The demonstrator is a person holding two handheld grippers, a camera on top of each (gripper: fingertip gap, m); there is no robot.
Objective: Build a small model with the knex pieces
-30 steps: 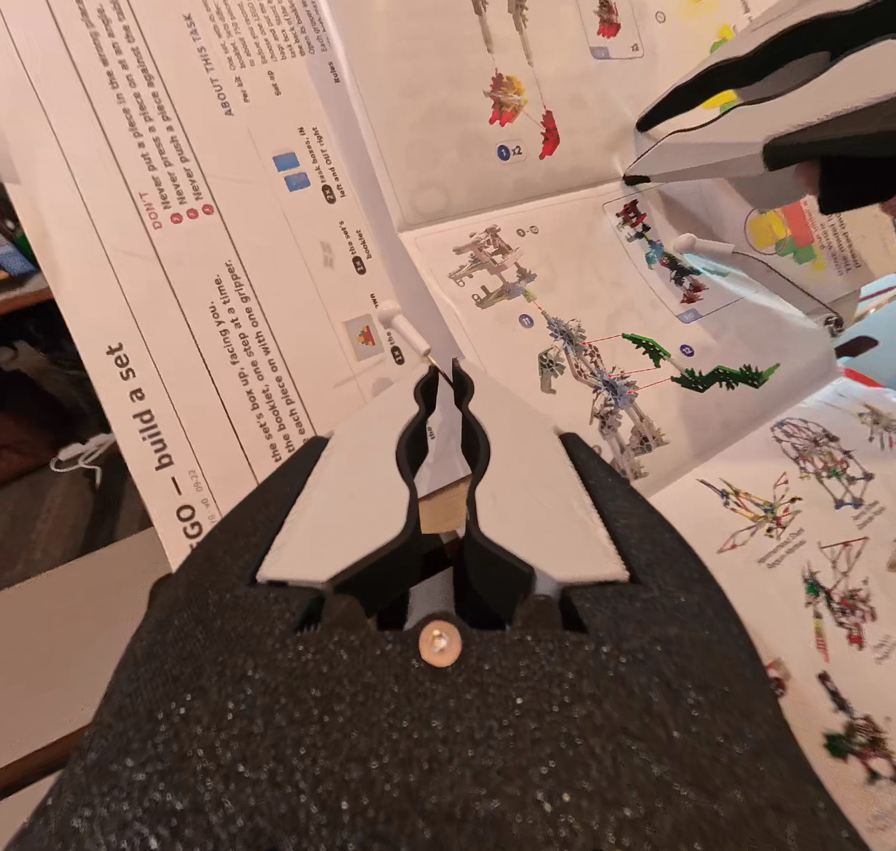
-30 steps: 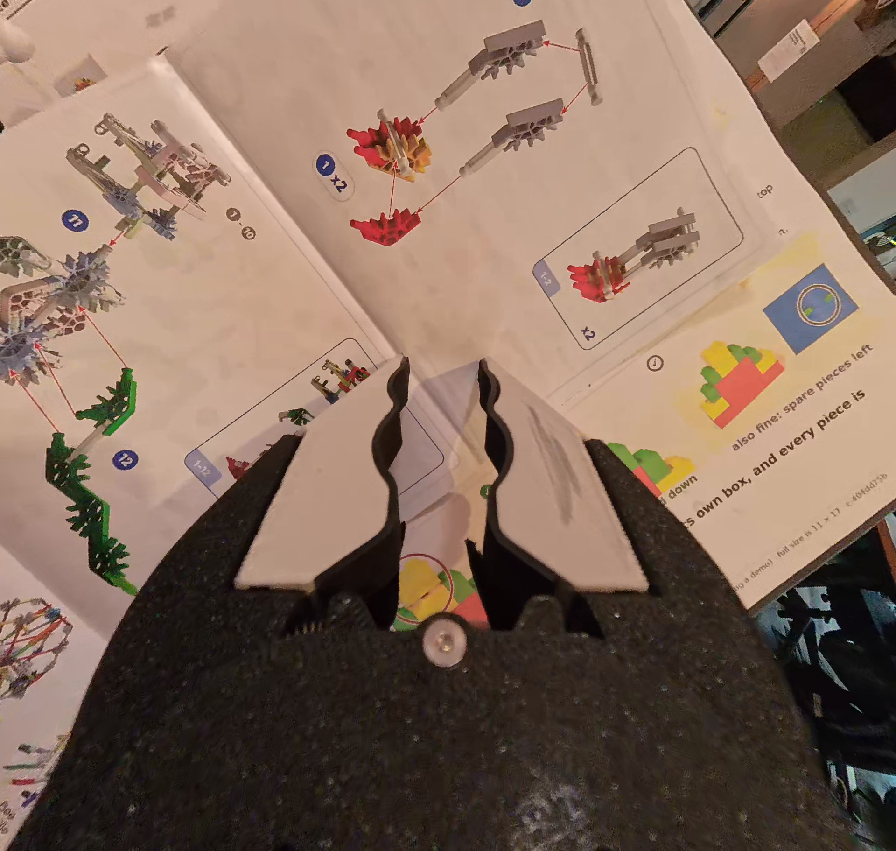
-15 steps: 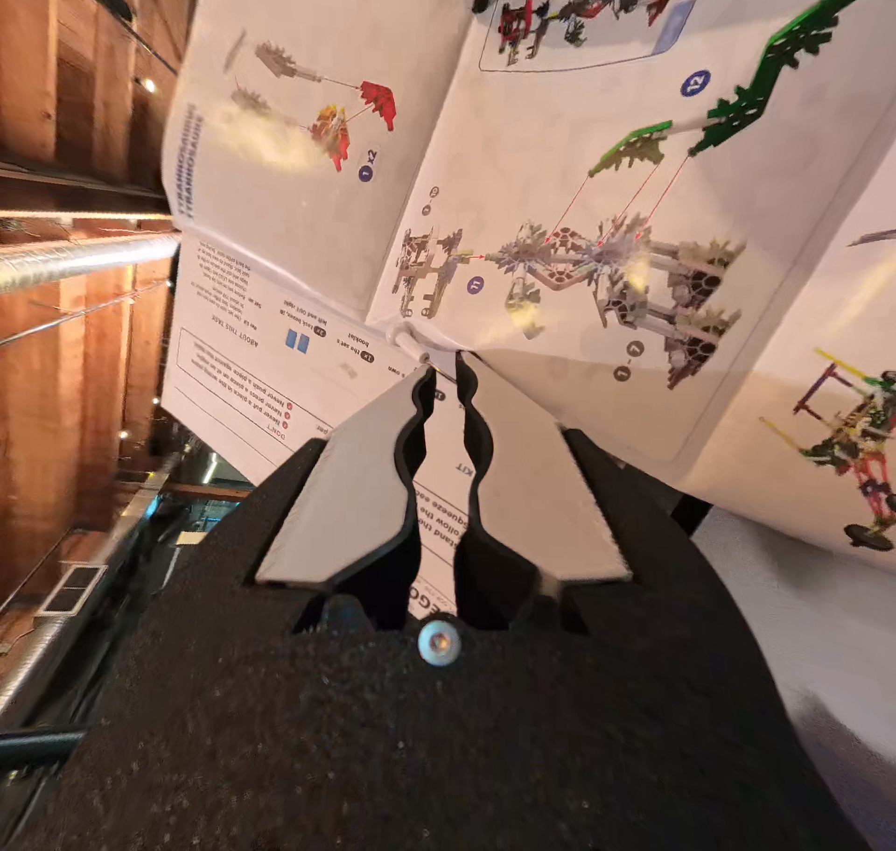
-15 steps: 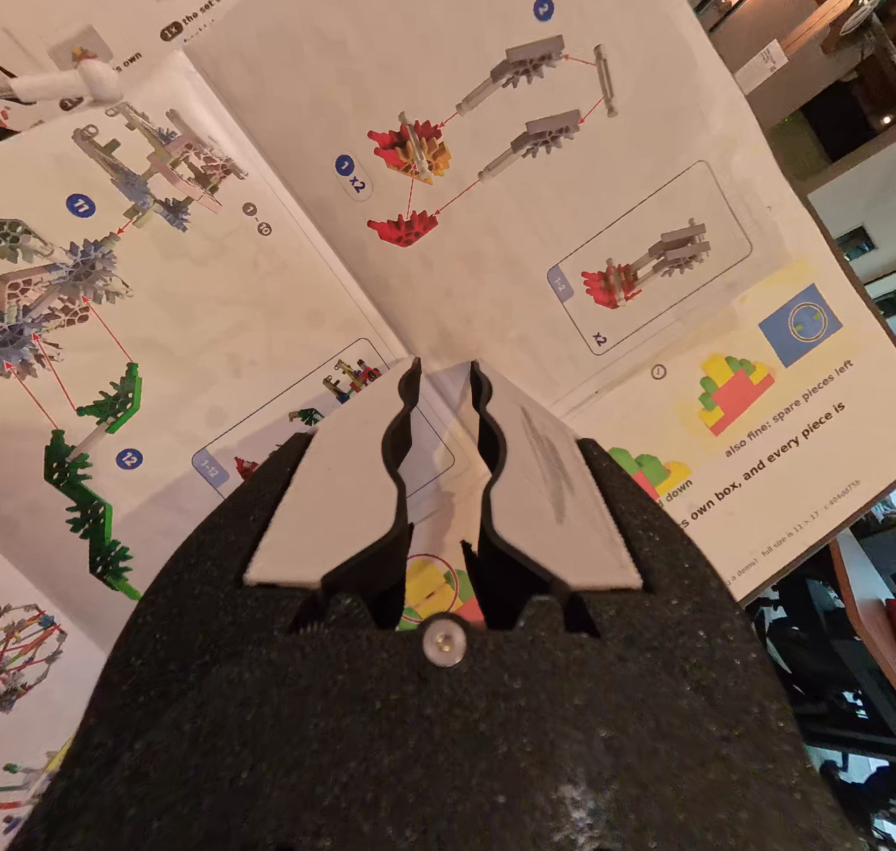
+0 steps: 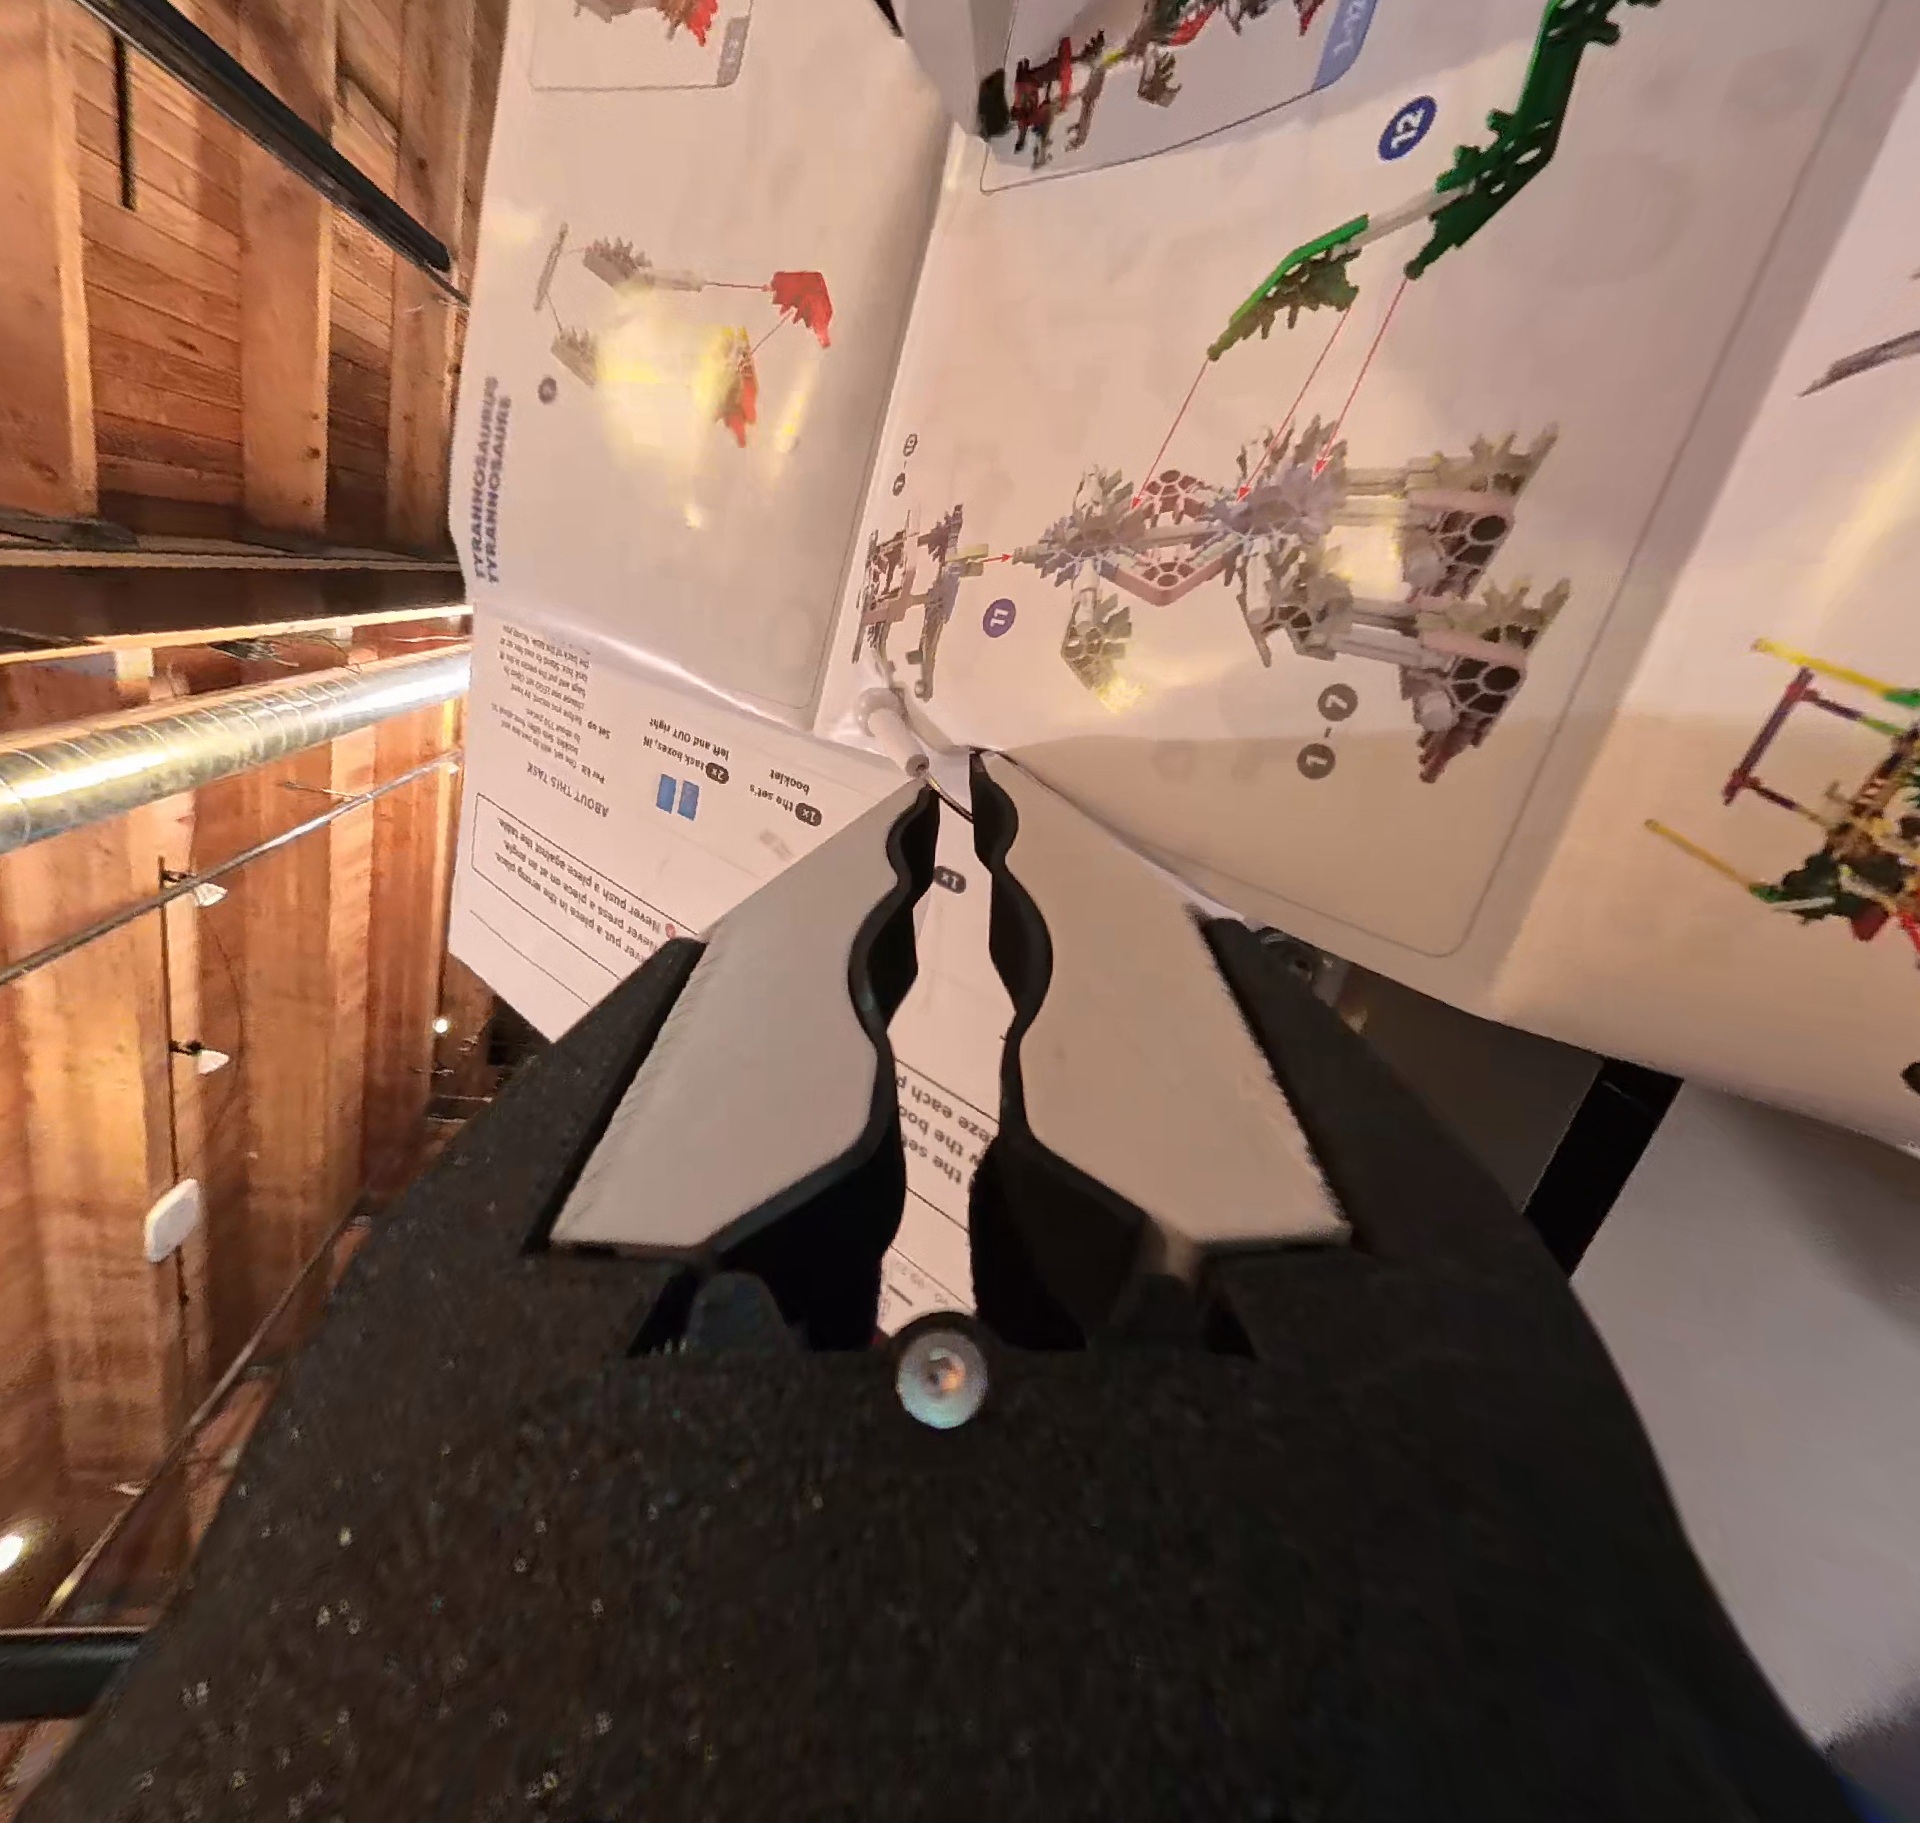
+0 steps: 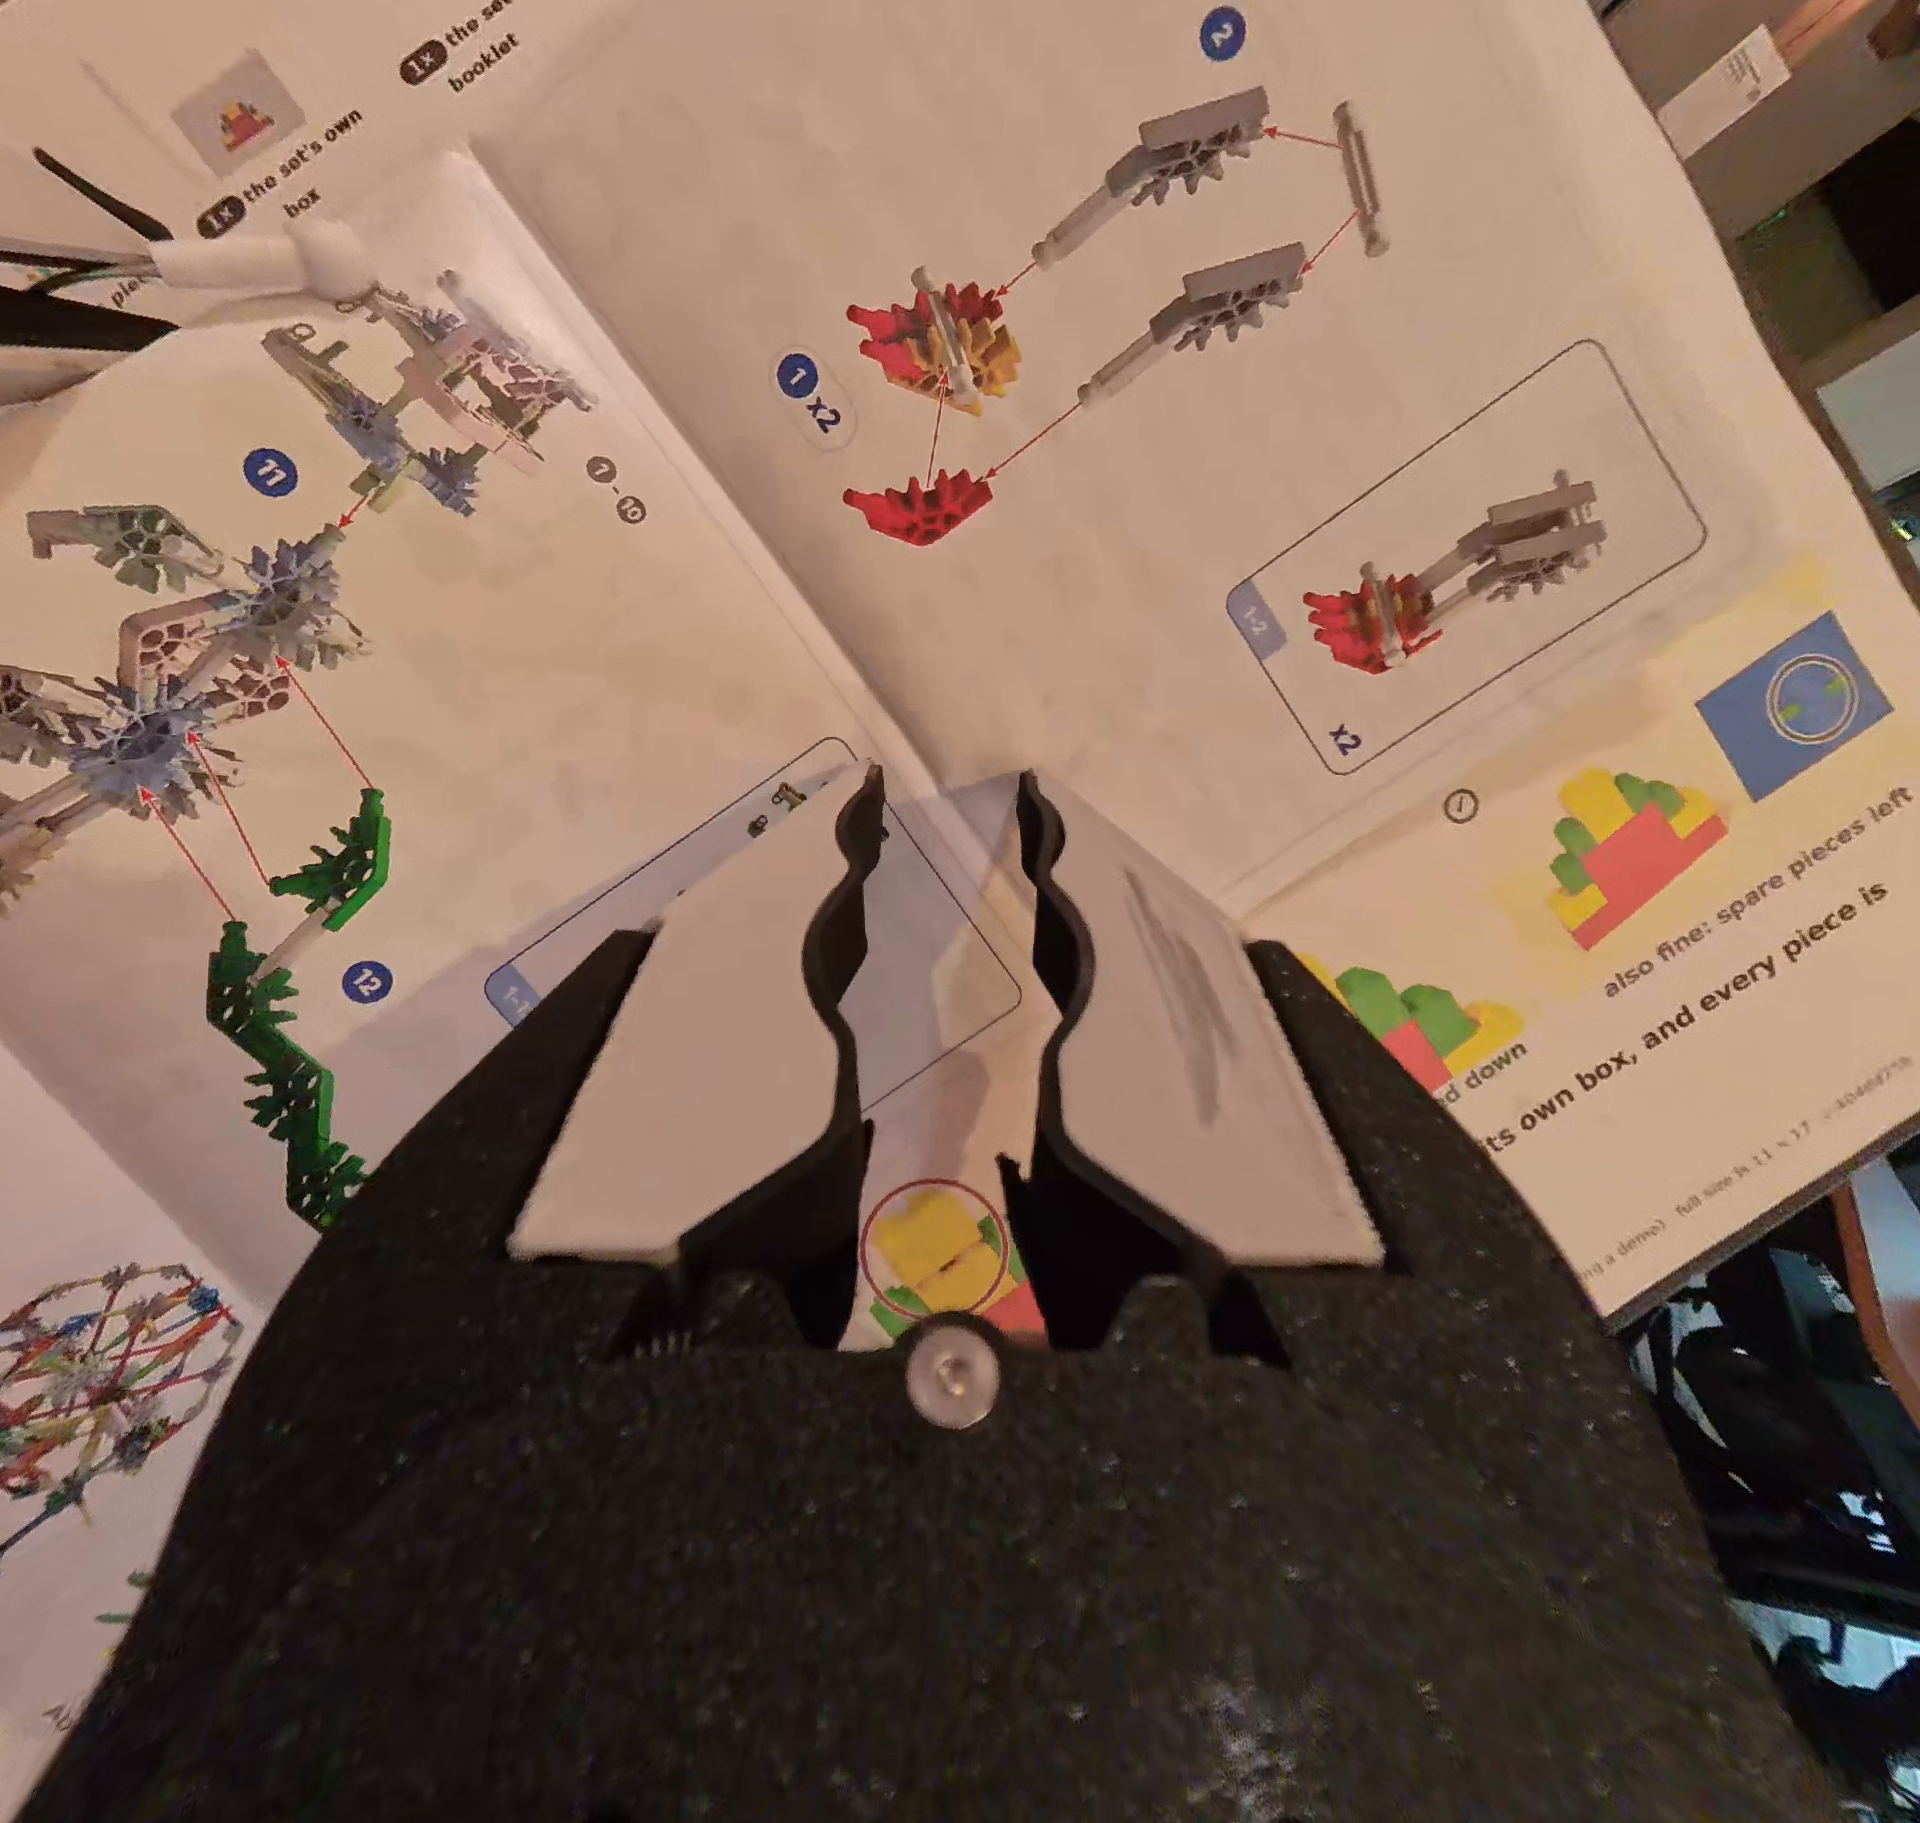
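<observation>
Booklet (image 5: 1195, 423) pages fill both wrist views, open to building steps with red, grey and green toy parts drawn on them. Left gripper (image 5: 948, 797) has its fingers (image 5: 769, 1025) nearly pinched together, tips right at the page's lower corner next to a small white rod (image 5: 891, 729); can't tell if they're actually gripping paper. Right gripper (image 6: 948, 786) has its fingers (image 6: 717, 1025) spread a bit, the booklet's (image 6: 727, 568) bottom corner sitting between them, not squeezed. A printed sheet (image 6: 1714, 942) lies under the booklet, off to the right of those fingers. Wooden beams (image 5: 208, 423) and a metal duct (image 5: 229, 745) show left of the left fingers.
</observation>
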